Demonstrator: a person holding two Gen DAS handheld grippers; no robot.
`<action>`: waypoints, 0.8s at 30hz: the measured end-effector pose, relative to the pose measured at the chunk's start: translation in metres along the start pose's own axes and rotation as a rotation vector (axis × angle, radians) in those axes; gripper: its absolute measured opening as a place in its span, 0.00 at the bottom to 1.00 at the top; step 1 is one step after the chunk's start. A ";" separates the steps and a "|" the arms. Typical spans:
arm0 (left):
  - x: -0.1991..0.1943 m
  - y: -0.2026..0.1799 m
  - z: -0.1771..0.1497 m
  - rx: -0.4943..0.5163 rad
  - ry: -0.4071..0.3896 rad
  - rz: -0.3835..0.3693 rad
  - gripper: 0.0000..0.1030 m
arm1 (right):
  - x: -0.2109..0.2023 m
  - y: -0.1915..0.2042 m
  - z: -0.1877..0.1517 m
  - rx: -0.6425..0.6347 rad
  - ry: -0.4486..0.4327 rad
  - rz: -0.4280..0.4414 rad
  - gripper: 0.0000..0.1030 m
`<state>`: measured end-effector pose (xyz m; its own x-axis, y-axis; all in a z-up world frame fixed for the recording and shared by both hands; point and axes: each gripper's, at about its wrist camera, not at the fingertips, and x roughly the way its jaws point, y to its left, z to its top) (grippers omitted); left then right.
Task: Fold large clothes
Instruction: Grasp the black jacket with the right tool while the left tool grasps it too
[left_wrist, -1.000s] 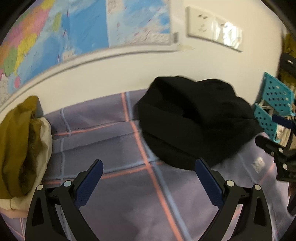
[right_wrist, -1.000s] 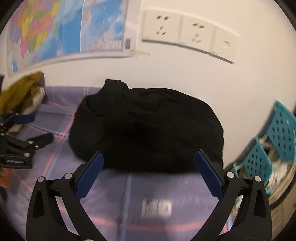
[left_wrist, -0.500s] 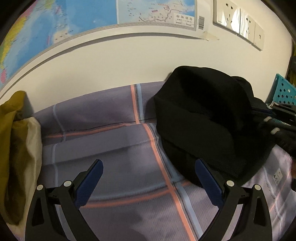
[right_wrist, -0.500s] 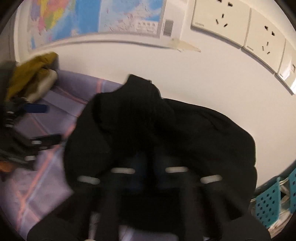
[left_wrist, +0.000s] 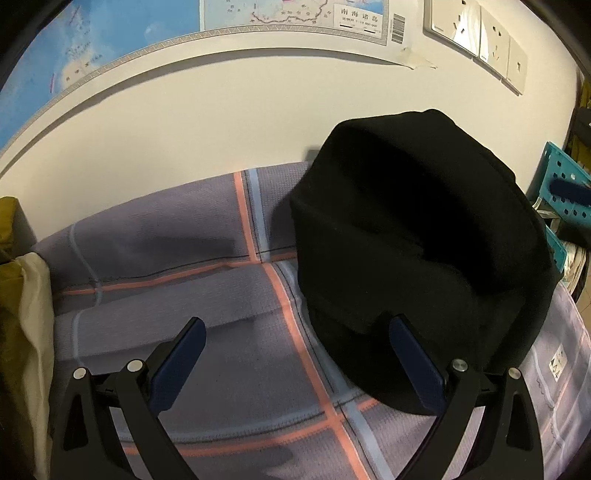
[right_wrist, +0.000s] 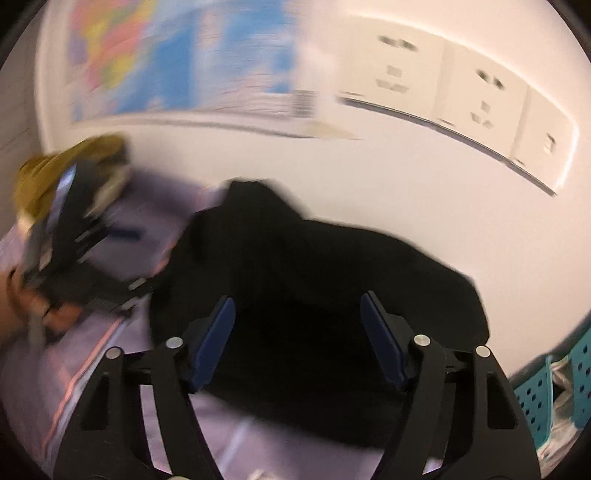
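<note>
Black garment (right_wrist: 314, 295) lies under the opening, empty right tongs (right_wrist: 297, 334); left tongs (left_wrist: 295, 362) gape wide, empty.

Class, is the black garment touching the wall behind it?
Cannot tell. In both wrist views the black garment overlaps the wall, so neither contact nor gap shows.

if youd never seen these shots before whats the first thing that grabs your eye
The black garment, heaped in a dark mound on the purple plaid cover against the wall, takes the eye first. Next comes the colourful map taped high on the wall, with white sockets to its right. In front, the left gripper stands open beside the heap, and the right gripper's jaws are opening just above it, nothing pinched.
</note>
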<state>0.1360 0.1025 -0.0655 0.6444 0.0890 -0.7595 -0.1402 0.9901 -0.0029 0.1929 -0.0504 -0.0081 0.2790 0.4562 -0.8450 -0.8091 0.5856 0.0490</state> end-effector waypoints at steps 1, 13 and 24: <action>0.001 -0.001 0.001 0.001 -0.001 0.000 0.93 | 0.010 -0.007 0.006 -0.002 0.013 -0.012 0.70; -0.010 0.009 -0.001 0.001 -0.005 -0.015 0.93 | 0.088 0.009 0.052 -0.234 0.124 0.206 0.25; -0.016 0.022 -0.003 0.014 -0.023 0.006 0.93 | -0.035 0.017 0.016 -0.192 -0.027 0.318 0.06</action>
<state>0.1202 0.1221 -0.0552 0.6606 0.0975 -0.7444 -0.1342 0.9909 0.0107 0.1775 -0.0458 0.0310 0.0099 0.6144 -0.7890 -0.9391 0.2767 0.2037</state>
